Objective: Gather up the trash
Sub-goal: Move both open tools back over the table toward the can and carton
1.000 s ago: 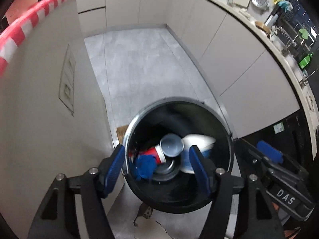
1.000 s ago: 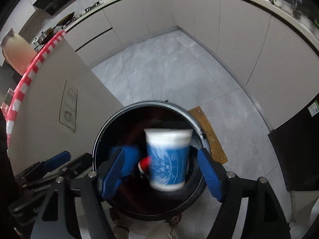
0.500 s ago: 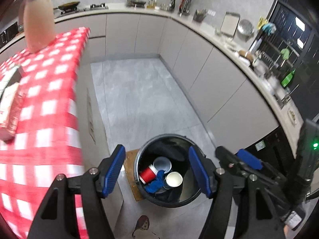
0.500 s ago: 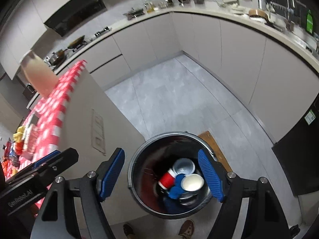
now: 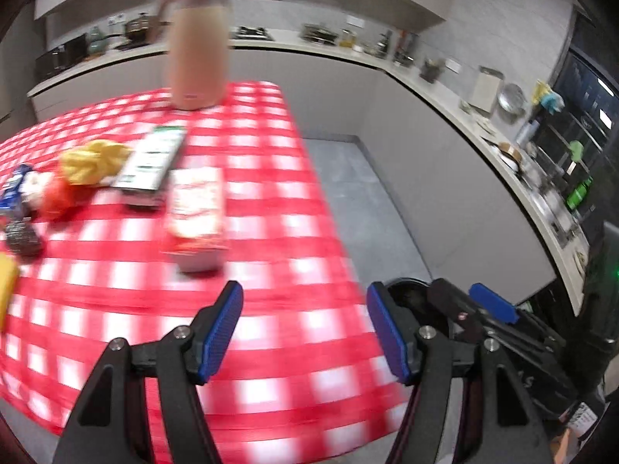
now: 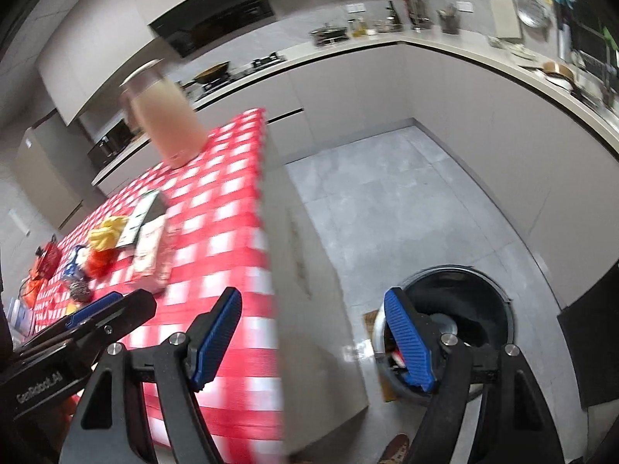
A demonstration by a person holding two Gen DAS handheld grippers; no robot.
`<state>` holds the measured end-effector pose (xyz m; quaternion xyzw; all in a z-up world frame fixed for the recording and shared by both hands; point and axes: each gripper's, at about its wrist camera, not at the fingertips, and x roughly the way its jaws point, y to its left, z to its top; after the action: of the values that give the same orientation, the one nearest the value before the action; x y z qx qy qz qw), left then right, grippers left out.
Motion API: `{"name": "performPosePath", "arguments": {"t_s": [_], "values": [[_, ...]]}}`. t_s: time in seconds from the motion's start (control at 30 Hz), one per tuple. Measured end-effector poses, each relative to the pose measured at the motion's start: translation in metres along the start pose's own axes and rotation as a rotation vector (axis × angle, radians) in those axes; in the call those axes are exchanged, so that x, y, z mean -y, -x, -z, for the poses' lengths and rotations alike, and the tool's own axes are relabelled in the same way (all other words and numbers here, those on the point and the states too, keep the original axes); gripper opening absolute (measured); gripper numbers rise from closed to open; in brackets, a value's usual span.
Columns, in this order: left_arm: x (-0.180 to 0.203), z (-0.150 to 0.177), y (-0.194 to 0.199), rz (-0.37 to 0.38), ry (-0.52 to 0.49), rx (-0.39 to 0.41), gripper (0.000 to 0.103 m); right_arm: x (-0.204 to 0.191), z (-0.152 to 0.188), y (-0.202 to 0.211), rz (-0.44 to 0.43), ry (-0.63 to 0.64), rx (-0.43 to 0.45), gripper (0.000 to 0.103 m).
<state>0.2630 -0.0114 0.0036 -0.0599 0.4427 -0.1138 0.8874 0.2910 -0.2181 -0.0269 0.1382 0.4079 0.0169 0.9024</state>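
Both pairs of jaws stand apart with nothing between them: your left gripper [image 5: 303, 332] hangs over the near part of the red-and-white checked tablecloth [image 5: 271, 201], and your right gripper [image 6: 313, 342] straddles the table's edge, one finger over cloth, the other over the bin [image 6: 483, 294]. That bin sits on the floor just beside the table, I judge so that litter has a short trip; its dark inside shows a red scrap and something pale, too hidden to count. What is left to collect lies in one loose cluster toward the far left of the table, which suits a one-at-a-time pick. Counting there, through the motion blur: one pink-and-white carton [image 5: 195, 208] nearest you, one green-and-white flat box [image 5: 153, 160] behind it, one crumpled yellow wrapper [image 5: 91, 162], one orange-red lump [image 5: 58, 197], one blue-and-white packet [image 5: 15, 189], one dark metallic wad [image 5: 21, 236] and a yellow thing cut off at the left edge. One tall beige jug [image 5: 199, 54] stands upright at the far end, apart from the litter; it looks like kitchenware, not trash.
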Motion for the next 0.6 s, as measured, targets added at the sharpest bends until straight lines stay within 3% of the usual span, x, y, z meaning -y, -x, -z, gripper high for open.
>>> {"name": "performPosePath", "arguments": {"t_s": [0.33, 0.6], "values": [[-0.109, -0.011, 0.020, -0.084, 0.065, 0.032, 0.068, -0.123, 0.001, -0.023, -0.062, 0.085, 0.011, 0.078], [-0.160, -0.033, 0.006, -0.110, 0.070, 0.039, 0.068, -0.170, -0.002, -0.060, -0.057, 0.111, -0.011, 0.078]]}}
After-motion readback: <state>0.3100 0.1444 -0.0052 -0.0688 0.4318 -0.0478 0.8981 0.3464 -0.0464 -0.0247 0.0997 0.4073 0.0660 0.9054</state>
